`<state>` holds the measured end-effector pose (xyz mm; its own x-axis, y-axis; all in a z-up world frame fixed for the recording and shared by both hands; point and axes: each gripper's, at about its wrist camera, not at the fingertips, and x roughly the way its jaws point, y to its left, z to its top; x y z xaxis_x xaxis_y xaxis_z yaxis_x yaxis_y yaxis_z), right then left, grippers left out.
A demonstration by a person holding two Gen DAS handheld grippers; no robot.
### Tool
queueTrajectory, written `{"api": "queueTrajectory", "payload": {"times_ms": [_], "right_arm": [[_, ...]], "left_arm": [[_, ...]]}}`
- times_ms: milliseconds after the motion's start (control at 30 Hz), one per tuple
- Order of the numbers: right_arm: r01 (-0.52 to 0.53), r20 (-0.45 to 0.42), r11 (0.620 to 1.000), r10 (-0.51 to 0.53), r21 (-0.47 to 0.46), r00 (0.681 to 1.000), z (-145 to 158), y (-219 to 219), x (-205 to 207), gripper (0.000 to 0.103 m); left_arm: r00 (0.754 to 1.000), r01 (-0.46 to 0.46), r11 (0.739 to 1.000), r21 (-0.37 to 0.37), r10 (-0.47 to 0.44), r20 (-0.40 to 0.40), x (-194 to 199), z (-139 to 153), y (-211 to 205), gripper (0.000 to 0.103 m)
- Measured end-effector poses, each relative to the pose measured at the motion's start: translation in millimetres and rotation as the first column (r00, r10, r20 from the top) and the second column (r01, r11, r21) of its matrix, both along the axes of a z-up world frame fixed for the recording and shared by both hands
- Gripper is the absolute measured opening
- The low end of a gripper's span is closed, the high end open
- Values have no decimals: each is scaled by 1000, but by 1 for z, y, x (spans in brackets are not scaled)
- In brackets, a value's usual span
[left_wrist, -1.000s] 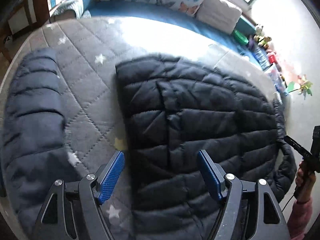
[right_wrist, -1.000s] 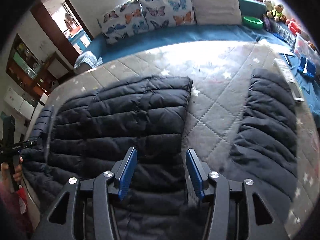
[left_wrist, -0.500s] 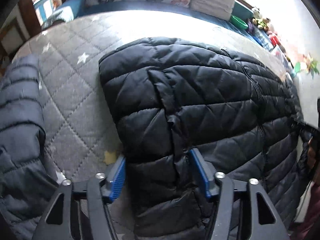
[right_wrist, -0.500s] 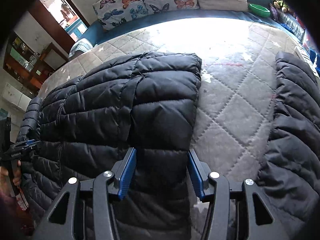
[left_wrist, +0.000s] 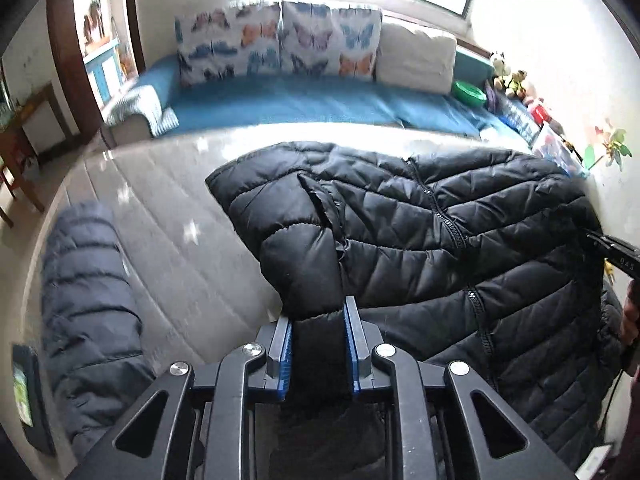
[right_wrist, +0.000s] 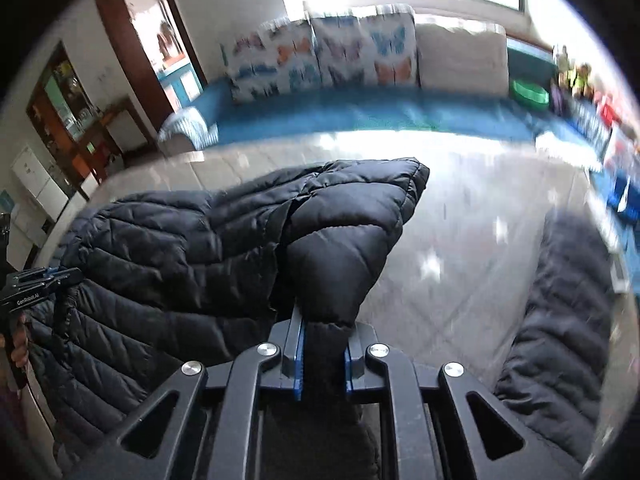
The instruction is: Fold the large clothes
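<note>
Black and puffy between blue pads: pinching a thick fold of the black puffer jacket [left_wrist: 440, 240] in the left claw [left_wrist: 318, 320], just after closing the jaws in on it, now keeping them narrow and pressing the padding from both sides. Holding that fold raised off the grey quilted bed cover [left_wrist: 160, 220] and bunching it into a hump just ahead of the claw. Leaving the rest of the jacket lying spread toward the right of the left wrist view, with its zip showing down the middle and its far edge reaching the wall side of the bed.

Doing the same with the right claw [right_wrist: 324, 328]: just after closing the jaws, now keeping them nearly together, squeezing another padded fold at the jacket's right-hand edge and holding it up above the cover. Trailing the remainder of the jacket away to the left in the right wrist view, as far as the other tool at the frame's edge, with a person's hand [right_wrist: 18, 344] wrapping its grip.

Sharing the bed with a second dark padded garment [left_wrist: 88, 300], lying well apart from the jacket, with bare star-printed cover in between. Showing, beyond the bed, a blue sofa [left_wrist: 300, 100] carrying butterfly cushions [left_wrist: 280, 44] and a plain cream cushion [left_wrist: 416, 60], plus a green bowl [left_wrist: 469, 92] at its right end. Blurring in both views, more so in the right wrist one.
</note>
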<state>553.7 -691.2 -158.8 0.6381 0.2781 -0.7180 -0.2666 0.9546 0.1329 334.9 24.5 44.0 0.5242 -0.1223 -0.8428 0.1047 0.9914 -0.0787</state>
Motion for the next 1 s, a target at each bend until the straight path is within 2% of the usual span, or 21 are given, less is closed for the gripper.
{"api": "queueTrajectory", "payload": {"times_ms": [100, 133, 200, 233, 300, 333, 400, 500, 600, 733, 800, 900, 967, 1000], "right_arm": [[29, 41, 999, -28, -30, 999, 7, 7, 14, 17], [36, 8, 999, -35, -36, 999, 2, 9, 24, 21], [33, -97, 999, -36, -36, 995, -13, 9, 38, 22], [34, -125, 999, -39, -39, 991, -19, 9, 40, 24], [53, -117, 993, -64, -101, 991, -22, 7, 33, 28], [45, -101, 990, -59, -133, 993, -21, 5, 23, 31], [23, -110, 990, -38, -141, 993, -17, 3, 8, 32], [-65, -141, 988, 44, -141, 989, -11, 5, -28, 33], [-158, -158, 972, 131, -172, 979, -9, 23, -61, 34], [-264, -184, 940, 226, -218, 956, -28, 43, -119, 35], [-294, -193, 930, 254, -221, 948, -37, 48, -137, 35], [-325, -199, 910, 280, -256, 939, -64, 56, -164, 35], [-327, -178, 891, 282, -315, 943, -79, 61, -174, 39], [-322, -161, 888, 283, -329, 945, -85, 61, -177, 44]], "left_arm": [[999, -35, 995, 90, 35, -5, 16, -6, 2, 34], [998, -45, 995, 88, 48, -32, 20, -13, 7, 36], [991, -65, 994, 84, 74, -110, 27, -31, 14, 44], [988, -82, 993, 83, 92, -124, 26, -36, 19, 45], [987, -86, 995, 58, 93, -133, 18, -35, 28, 47], [986, -91, 995, 51, 97, -133, 11, -31, 31, 51], [991, -78, 996, 49, 83, -105, -8, -17, 32, 54], [998, -2, 998, 62, 7, -67, -45, 0, 17, 60], [995, 87, 994, 73, -83, -57, -85, 9, -6, 60], [981, 183, 981, 65, -178, -73, -140, -1, -25, 60], [979, 197, 978, 62, -193, -68, -161, -10, -29, 60], [977, 214, 969, 127, -212, -30, -179, -32, -43, 60], [976, 216, 964, 153, -217, -15, -184, -48, -45, 61], [975, 221, 961, 166, -218, -32, -187, -58, -46, 61]]}}
